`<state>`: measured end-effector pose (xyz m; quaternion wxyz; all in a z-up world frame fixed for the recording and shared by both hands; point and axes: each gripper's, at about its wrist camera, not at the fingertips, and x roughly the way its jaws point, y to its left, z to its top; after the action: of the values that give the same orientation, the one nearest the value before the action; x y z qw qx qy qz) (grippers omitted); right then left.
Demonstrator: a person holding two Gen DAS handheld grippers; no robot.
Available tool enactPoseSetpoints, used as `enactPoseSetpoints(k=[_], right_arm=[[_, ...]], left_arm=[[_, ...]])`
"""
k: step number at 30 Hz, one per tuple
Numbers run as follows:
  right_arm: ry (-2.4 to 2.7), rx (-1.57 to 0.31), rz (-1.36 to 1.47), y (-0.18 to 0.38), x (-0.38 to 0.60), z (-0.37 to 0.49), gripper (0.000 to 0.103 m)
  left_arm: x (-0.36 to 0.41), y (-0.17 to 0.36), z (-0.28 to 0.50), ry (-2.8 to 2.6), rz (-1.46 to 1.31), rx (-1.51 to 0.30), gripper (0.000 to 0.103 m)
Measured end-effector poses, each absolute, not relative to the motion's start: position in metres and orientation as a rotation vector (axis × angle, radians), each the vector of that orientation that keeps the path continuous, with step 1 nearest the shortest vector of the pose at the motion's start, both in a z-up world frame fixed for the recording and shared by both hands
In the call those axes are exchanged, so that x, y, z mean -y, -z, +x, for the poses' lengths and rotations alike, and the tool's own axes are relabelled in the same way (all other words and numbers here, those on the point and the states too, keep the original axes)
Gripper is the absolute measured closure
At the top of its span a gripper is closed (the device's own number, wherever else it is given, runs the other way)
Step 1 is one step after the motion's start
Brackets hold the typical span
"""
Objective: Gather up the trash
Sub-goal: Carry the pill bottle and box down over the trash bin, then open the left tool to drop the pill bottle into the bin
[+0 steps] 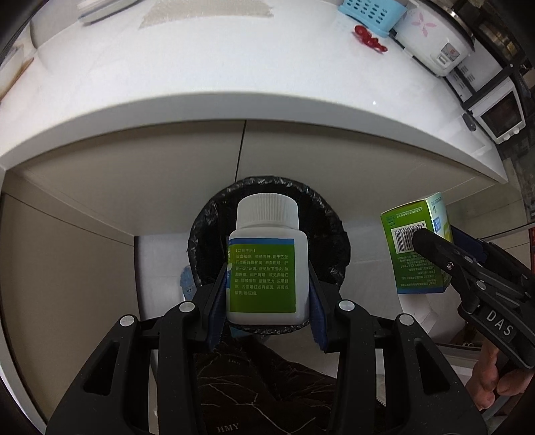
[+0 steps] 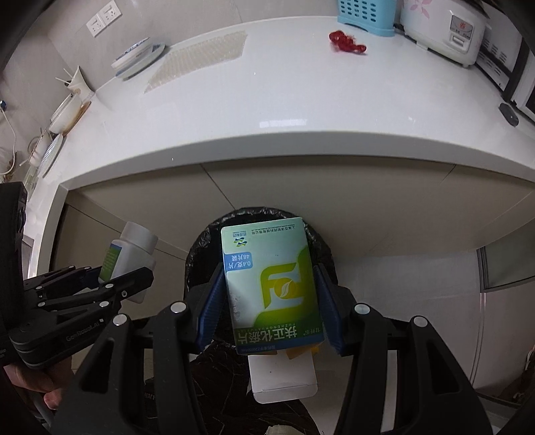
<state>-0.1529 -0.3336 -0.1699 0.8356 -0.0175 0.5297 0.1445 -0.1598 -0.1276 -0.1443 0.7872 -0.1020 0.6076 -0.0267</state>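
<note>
My left gripper [image 1: 265, 284] is shut on a white pill bottle [image 1: 265, 261] with a green label and white cap, held upright over a bin lined with a black bag [image 1: 321, 207]. My right gripper [image 2: 269, 284] is shut on a green and white medicine box [image 2: 271, 281], held over the same bin [image 2: 321, 251]; the box's bottom flap hangs open. In the left wrist view the right gripper [image 1: 434, 247] holds the box [image 1: 414, 247] at the right. In the right wrist view the left gripper [image 2: 123, 281] holds the bottle [image 2: 132, 254] at the left.
The bin stands on the floor under a white countertop [image 1: 200, 83]. On the counter are a red wrapper [image 2: 346, 41], a blue basket [image 2: 366, 13], a rice cooker [image 2: 444, 30], a textured mat [image 2: 200, 57] and stacked plates [image 2: 137, 57].
</note>
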Motion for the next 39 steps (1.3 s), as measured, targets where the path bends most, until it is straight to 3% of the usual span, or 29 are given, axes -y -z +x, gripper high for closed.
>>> enactPoseSetpoints(k=[15, 30, 39], right_arm=[[-0.257, -1.188, -0.048, 0.210, 0.341, -0.152, 0.054], [-0.184, -1.193, -0.023, 0.209, 0.356, -0.145, 0.054], [-0.178, -1.201, -0.004, 0.211, 0.360, -0.140, 0.054]], left_arm=[[0.137, 0.192, -0.158, 0.092, -0.203, -1.320, 0.063], [0.170, 0.213, -0.127, 0.152, -0.117, -1.316, 0.061], [0.156, 0.204, -0.124, 0.133, -0.145, -1.292, 0.028]])
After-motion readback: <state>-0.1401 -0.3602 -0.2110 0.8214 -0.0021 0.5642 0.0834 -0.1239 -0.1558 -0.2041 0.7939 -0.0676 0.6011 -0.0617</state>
